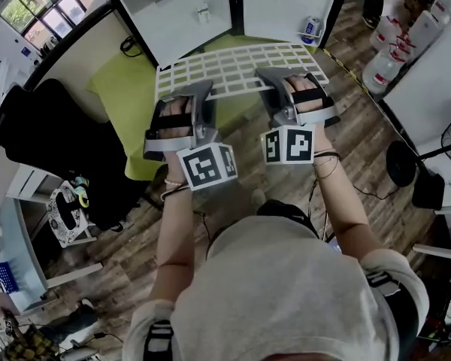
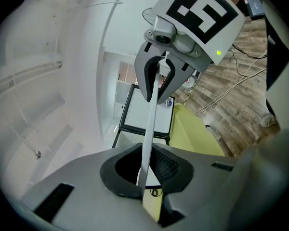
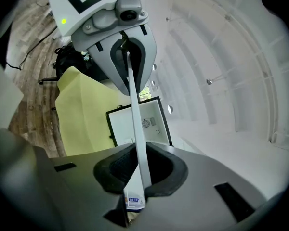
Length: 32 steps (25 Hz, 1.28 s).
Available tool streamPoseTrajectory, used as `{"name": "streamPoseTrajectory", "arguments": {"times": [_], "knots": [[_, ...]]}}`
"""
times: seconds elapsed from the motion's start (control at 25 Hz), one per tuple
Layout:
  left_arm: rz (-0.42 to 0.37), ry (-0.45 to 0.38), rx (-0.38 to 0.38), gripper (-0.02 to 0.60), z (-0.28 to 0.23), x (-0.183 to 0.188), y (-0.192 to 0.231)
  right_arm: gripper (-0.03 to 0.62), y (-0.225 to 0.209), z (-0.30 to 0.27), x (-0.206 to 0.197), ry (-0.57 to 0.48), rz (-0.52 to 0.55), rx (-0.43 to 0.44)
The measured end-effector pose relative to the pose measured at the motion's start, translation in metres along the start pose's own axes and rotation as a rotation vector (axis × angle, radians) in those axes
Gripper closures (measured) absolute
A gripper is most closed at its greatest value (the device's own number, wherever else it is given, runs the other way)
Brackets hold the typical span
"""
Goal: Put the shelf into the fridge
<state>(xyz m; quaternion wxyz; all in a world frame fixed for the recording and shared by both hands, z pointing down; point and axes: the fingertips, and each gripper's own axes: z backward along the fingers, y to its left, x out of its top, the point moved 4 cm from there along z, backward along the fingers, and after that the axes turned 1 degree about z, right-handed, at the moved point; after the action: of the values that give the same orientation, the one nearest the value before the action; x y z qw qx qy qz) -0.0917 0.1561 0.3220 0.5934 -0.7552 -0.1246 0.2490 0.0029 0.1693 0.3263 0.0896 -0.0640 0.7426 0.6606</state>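
Shelf (image 1: 240,65): white wire grid in the upper centre of the head view. It is carried flat above the yellow-green mat (image 1: 124,89), with its far edge toward the fridge.
Fridge (image 1: 177,25): open white box with a dark frame, at the top of the frame left of centre. The shelf is not yet inside.
Left gripper (image 1: 201,90): jaws pinched on the shelf's near edge, left part. In its own view the grid runs edge-on as a thin white strip between them.
Right gripper (image 1: 276,77): likewise clamped on the near edge, right part, well apart from the left grip.
Handling (judgement): looks light and stiff. The smooth coated bars could slide in the jaws or swing if held at one point only.
Where to hold: on the outer edge bar, two grips spread along one side as here (the thinner cross bars may flex).
Caution: it is gripped at one edge only, so the far edge may droop. Keep both hands at the same height so the far corners can clear the fridge frame.
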Motion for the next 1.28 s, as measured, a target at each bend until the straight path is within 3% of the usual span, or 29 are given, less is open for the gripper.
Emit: {"name": "streamPoseTrajectory", "arguments": {"times": [0.2, 0.44, 0.96, 1.28], "knots": [[0.011, 0.036, 0.016, 0.526, -0.044, 0.004, 0.01, 0.534, -0.014, -0.039, -0.026, -0.037, 0.015, 0.012], [-0.008, 0.05, -0.029, 0.528, -0.08, 0.016, 0.003, 0.537, -0.012, -0.063, -0.057, -0.056, -0.007, 0.055], [-0.019, 0.038, -0.046, 0.528, -0.136, 0.015, -0.001, 0.537, -0.008, -0.109, -0.091, -0.053, -0.033, 0.076], [-0.006, 0.047, -0.054, 0.528, -0.192, -0.002, 0.006, 0.539, -0.012, -0.165, -0.107, -0.053, -0.029, 0.09]]}}
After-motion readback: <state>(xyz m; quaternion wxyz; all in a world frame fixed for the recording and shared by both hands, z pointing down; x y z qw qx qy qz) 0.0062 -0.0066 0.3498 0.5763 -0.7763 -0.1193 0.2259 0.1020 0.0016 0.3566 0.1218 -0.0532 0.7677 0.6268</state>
